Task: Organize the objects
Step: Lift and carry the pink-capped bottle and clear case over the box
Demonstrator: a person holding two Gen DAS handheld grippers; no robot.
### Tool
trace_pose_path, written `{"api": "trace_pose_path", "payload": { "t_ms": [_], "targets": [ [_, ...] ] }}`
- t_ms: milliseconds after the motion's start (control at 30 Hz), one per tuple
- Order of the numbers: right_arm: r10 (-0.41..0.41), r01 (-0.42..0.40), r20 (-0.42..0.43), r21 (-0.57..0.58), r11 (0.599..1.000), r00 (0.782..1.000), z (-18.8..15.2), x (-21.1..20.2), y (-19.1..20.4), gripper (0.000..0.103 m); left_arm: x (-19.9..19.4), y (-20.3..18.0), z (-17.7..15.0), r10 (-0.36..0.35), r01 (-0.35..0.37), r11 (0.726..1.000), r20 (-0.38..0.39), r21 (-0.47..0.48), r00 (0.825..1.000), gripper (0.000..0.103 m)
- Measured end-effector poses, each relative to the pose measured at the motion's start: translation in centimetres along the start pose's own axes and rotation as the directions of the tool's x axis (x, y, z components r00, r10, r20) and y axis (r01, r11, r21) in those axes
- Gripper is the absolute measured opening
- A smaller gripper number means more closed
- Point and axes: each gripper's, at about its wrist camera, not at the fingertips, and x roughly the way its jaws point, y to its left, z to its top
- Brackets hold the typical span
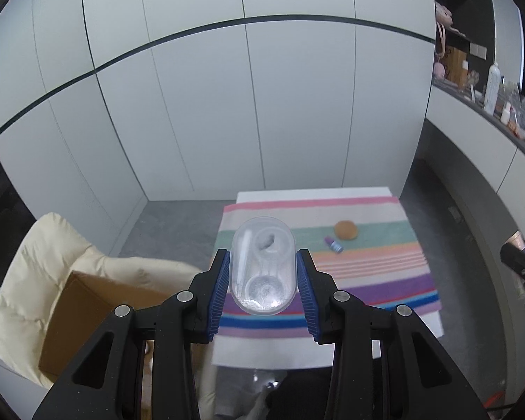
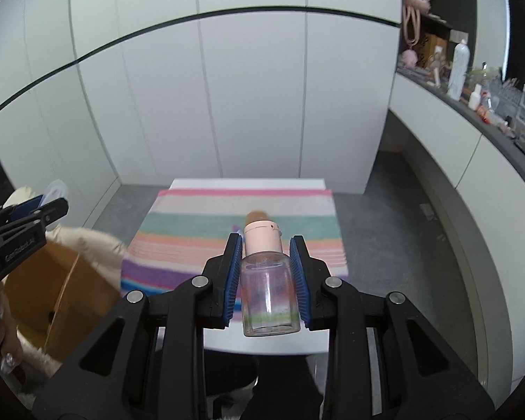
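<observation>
My left gripper (image 1: 262, 280) is shut on a clear oval plastic case (image 1: 262, 266) and holds it in the air above the left side of a striped cloth (image 1: 367, 269). My right gripper (image 2: 266, 276) is shut on a clear bottle with a pink cap (image 2: 267, 280), held above the near edge of the cloth (image 2: 192, 231). A round tan sponge (image 1: 346, 230) and a small purple vial (image 1: 333, 244) lie on the cloth. In the right wrist view the sponge (image 2: 256, 216) is partly hidden behind the bottle cap.
A brown cardboard box (image 1: 87, 315) sits on a cream padded seat (image 1: 35, 280) left of the white table (image 1: 297, 350); it also shows in the right wrist view (image 2: 52, 297). White cabinet doors stand behind. A cluttered counter (image 2: 472, 105) runs along the right.
</observation>
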Motion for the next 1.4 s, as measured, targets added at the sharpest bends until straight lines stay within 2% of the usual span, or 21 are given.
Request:
{"api": "trace_pose_path", "payload": {
  "t_ms": [100, 233, 500, 667, 967, 1167, 1400],
  "targets": [
    [-0.014, 0.014, -0.005, -0.020, 1.000, 1.000, -1.8, -0.7, 0.7, 0.029, -0.7, 0.9, -1.7, 0.008, -0.008, 1.000, -0.006, 0.006, 1.000, 0.039],
    [0.041, -0.040, -0.040, 0.007, 0.999, 0.998, -4.0, -1.2, 0.6, 0.029, -1.2, 1.8, -2.9, 0.008, -0.007, 1.000, -0.022, 0.006, 1.000, 0.039],
    [0.063, -0.060, -0.105, 0.033, 0.998, 0.992, -7.5, -1.8, 0.9, 0.029, -2.0, 2.3, -3.8, -0.029, 0.029, 1.000, -0.042, 0.004, 0.999, 0.039],
    [0.059, -0.054, -0.103, 0.049, 0.997, 0.993, -8.0, -2.1, 0.6, 0.029, -2.3, 1.9, -4.1, -0.034, 0.034, 0.999, -0.030, 0.028, 0.999, 0.039],
    [0.059, -0.056, -0.114, 0.034, 0.998, 0.992, -7.8, -1.7, 1.7, 0.029, -2.2, 3.8, -4.8, -0.033, 0.033, 0.999, -0.052, 0.003, 0.998, 0.039],
    [0.093, -0.094, -0.115, -0.004, 0.996, 0.989, -7.3, -1.5, 4.2, 0.029, -2.8, 7.4, -6.0, 0.012, -0.015, 0.999, -0.062, -0.047, 0.998, 0.039],
    [0.188, -0.201, -0.122, -0.104, 0.974, 0.975, -6.8, -1.3, 10.1, 0.029, -4.3, 13.9, -8.5, 0.104, -0.116, 0.983, -0.089, -0.145, 0.991, 0.039]
  ]
}}
